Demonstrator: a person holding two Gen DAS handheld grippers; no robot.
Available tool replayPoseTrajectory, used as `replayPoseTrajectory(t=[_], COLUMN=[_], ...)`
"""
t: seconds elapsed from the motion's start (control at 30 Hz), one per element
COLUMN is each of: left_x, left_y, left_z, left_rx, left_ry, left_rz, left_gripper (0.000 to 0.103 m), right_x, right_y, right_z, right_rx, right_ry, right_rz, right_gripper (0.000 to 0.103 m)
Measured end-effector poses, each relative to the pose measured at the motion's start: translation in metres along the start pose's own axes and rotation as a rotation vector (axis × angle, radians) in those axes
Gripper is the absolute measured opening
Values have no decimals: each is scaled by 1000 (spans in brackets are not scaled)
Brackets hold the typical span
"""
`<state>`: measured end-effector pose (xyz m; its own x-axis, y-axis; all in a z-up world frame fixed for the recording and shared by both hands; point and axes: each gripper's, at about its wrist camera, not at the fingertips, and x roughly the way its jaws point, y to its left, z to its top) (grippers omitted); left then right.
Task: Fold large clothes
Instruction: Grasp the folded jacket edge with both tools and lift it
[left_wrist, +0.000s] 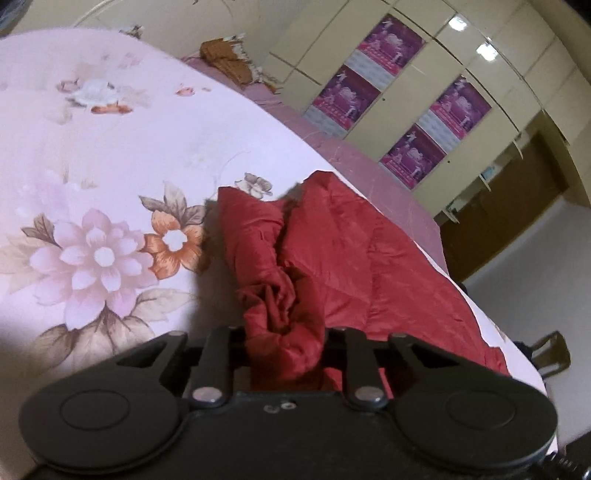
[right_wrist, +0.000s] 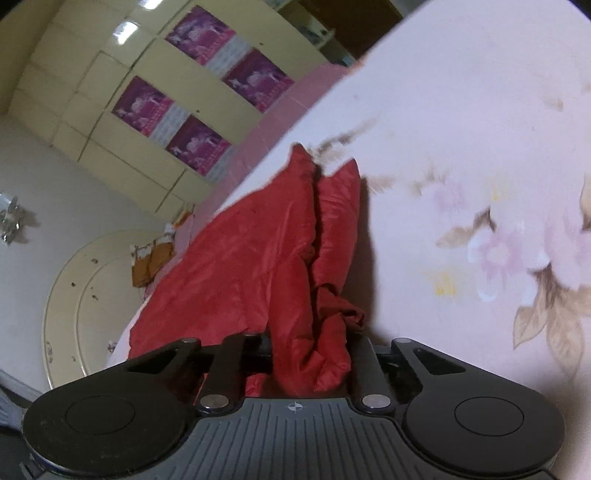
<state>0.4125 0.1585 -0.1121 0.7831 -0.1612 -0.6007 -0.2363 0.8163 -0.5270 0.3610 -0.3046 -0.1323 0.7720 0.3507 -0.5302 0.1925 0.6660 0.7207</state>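
A large red quilted garment (left_wrist: 332, 251) lies on a bed with a pale floral sheet (left_wrist: 110, 147). In the left wrist view my left gripper (left_wrist: 284, 354) is shut on a bunched fold of the red cloth, which fills the gap between the jaws and runs away from me up the bed. In the right wrist view the same red garment (right_wrist: 258, 258) stretches ahead, and my right gripper (right_wrist: 314, 365) is shut on a gathered edge of it. The fingertips of both grippers are hidden by the cloth.
A pink border (left_wrist: 369, 162) runs along the bed's far edge. A cream wardrobe (left_wrist: 461, 74) with purple posters stands behind the bed. Brown cloth (left_wrist: 225, 59) lies at the bed's far end. A curved cream headboard (right_wrist: 74, 302) shows left in the right wrist view.
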Motion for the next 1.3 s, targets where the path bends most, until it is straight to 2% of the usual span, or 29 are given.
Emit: replayPoseTrajectory(t=[0.13, 0.27, 0.63, 0.9, 1.13, 1.27, 1.3], left_x=[-18, -42, -118, -162, -176, -166, -166], left_y=[1, 3, 21, 35, 45, 45, 45], left_z=[-7, -28, -95, -140, -158, -165, -167], left_rx=[-2, -20, -51, -57, -69, -54, -45], left_ry=[8, 21, 39, 23, 19, 10, 7], left_rz=[-9, -17, -27, -19, -14, 20, 18], left_gripper=[20, 20, 20, 20, 21, 34, 35], right_x=[-19, -48, -136, -184, -200, -181, -179], right_y=[0, -5, -35, -50, -55, -62, -64], right_z=[-2, -11, -65, -93, -103, -108, -108], right_rx=[-15, -33, -37, -33, -31, -21, -9], right_ry=[6, 18, 47, 52, 63, 70, 64], right_rz=[-5, -8, -39, -38, -45, -80, -83], right_gripper=[15, 15, 15, 15, 15, 15, 19])
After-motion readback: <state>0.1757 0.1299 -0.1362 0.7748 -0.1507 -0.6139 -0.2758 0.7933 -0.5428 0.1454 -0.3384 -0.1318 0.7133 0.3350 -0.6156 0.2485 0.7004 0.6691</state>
